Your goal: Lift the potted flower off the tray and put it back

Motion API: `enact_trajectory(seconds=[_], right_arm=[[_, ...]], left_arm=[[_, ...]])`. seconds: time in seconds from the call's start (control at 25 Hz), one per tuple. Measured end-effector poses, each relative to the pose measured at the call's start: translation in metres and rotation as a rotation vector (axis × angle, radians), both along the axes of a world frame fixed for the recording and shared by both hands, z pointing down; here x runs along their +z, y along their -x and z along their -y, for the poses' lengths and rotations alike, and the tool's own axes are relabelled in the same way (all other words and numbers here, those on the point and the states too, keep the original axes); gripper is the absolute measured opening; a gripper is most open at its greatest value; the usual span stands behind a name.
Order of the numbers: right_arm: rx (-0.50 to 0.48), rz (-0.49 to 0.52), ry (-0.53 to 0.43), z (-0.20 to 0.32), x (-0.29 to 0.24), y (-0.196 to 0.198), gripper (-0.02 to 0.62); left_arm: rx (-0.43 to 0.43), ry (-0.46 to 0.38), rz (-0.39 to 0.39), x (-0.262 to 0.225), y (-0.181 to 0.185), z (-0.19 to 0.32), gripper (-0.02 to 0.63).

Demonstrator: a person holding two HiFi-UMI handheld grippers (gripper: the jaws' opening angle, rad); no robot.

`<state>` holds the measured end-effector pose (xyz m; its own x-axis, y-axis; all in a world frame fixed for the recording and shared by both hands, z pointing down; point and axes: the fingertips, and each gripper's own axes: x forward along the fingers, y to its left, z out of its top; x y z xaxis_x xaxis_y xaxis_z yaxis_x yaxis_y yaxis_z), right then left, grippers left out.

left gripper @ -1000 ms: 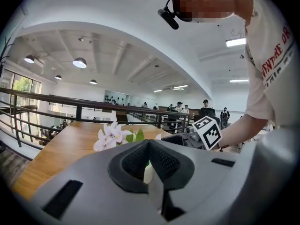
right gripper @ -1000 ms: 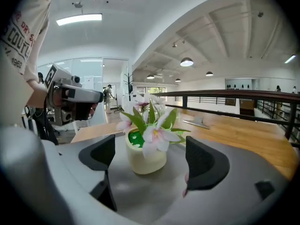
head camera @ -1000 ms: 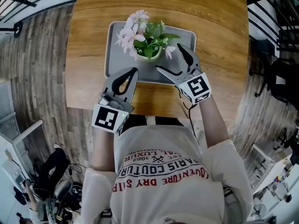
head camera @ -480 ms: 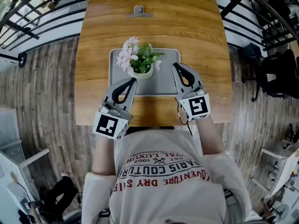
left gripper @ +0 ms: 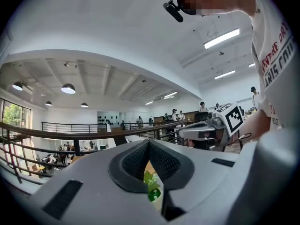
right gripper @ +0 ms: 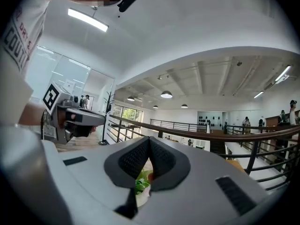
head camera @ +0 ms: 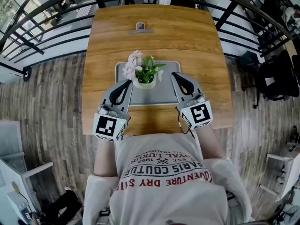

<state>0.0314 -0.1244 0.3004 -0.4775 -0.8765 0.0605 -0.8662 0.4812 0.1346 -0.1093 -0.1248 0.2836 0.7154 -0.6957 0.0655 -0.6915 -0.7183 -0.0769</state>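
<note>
Pink and white blooms top the potted flower [head camera: 143,73]. It stands in its pale pot on the grey tray [head camera: 166,93], a little left of the tray's middle, on the wooden table [head camera: 150,36]. Your left gripper [head camera: 128,82] and right gripper [head camera: 174,74] hang on either side of it. Each has its jaws pressed together on nothing, and neither seems to touch the pot.

If you come in for the pot like that, I judge the closed tips would shove it rather than clasp it. It could tip or skid across the tray, and the stems spreading past the rim could be caught and bent. Spread the jaws before you approach.

Only the head view shows you the pot, the tray and both tools together. The gripper views look out level over a railing and a hall. Each shows its pads meeting tip to tip, a scrap of green leaf below them and the other gripper off to one side, but no tray.
</note>
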Motion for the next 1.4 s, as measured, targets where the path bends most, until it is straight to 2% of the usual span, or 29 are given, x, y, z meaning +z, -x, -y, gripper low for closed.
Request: enact_trajectory(seconds=[0.16,0.44,0.84,1.12,1.4], right_arm=[[0.0,0.014,0.009,-0.004,-0.003,0.003,0.026],[0.082,0.009,0.003,-0.004,-0.008,-0.01,0.026],[0.029,0.007,0.012,-0.007,-0.01,-0.002,0.026],[0.041,0.036,-0.015,-0.008,-0.027,-0.001,0.026],[0.072,0.059,0.01,-0.004,-0.02,-0.001,0.026]], left_arm=[[-0.016,-0.002,-0.016,-0.004,0.005,0.003,0.012],[-0.026,-0.01,-0.006,-0.005,0.007,0.001,0.012],[-0.06,-0.001,0.01,-0.008,0.015,0.006,0.012],[-0.075,0.013,0.011,-0.004,0.019,0.007,0.012],[-0.076,0.024,0.019,0.0,0.022,0.009,0.012]])
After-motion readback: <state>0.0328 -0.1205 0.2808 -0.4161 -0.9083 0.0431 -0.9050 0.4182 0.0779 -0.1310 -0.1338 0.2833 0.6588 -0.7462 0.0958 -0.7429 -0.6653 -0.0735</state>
